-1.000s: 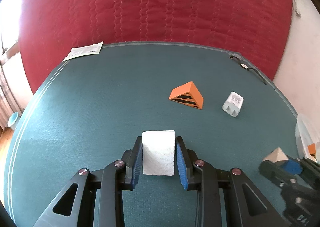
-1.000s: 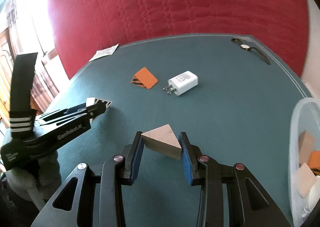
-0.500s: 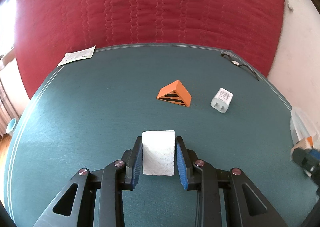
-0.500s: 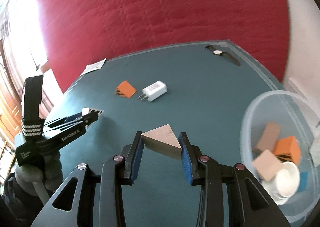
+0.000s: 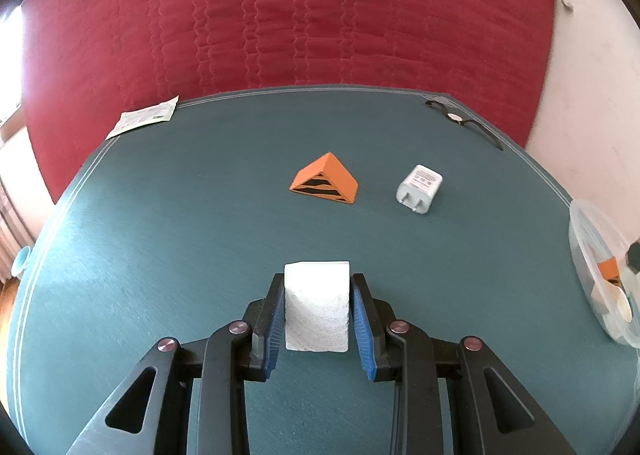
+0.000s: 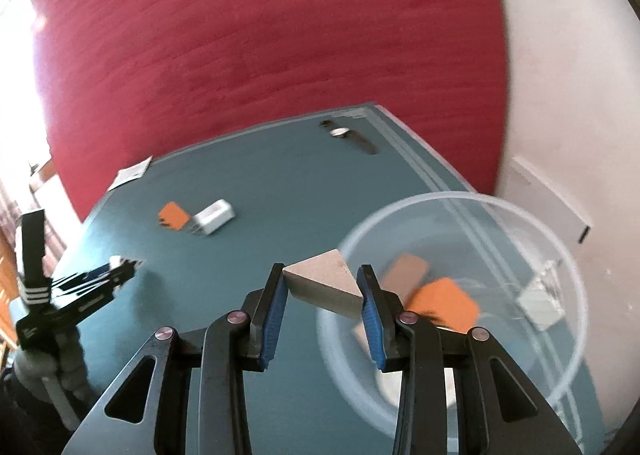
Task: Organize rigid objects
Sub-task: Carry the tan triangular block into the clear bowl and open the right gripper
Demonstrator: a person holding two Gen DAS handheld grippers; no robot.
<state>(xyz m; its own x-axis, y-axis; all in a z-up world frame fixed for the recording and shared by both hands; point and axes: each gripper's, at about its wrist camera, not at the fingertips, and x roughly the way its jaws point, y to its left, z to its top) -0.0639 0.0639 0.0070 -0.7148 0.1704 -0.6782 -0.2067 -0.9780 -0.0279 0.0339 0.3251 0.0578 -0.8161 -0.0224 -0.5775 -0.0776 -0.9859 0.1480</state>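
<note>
My left gripper [image 5: 317, 287] is shut on a white stone-like block [image 5: 316, 307], held above the teal table [image 5: 160, 215]. Beyond it lie an orange striped wedge [image 5: 325, 183] and a white plug adapter [image 5: 419, 188]. My right gripper [image 6: 322, 279] is shut on a tan triangular wooden block [image 6: 325, 283], which hangs over the left rim of a clear plastic bowl [image 6: 568, 255]. The bowl holds an orange block [image 6: 444, 305], a tan block [image 6: 404, 269] and a whitish item. In the right wrist view the left gripper [image 6: 120, 269] shows at the left, the wedge [image 6: 173, 215] and adapter [image 6: 214, 217] behind it.
A wristwatch [image 5: 460, 119] lies at the table's far right corner and a paper leaflet [image 5: 144, 119] at its far left edge. A red quilted cover [image 5: 300, 15] rises behind the table. A white wall [image 6: 560, 95] stands to the right of the bowl.
My right gripper swung to the right with the triangular block, from over bare table to over the bowl's rim. The left gripper drifted slightly right, still holding the white block.
</note>
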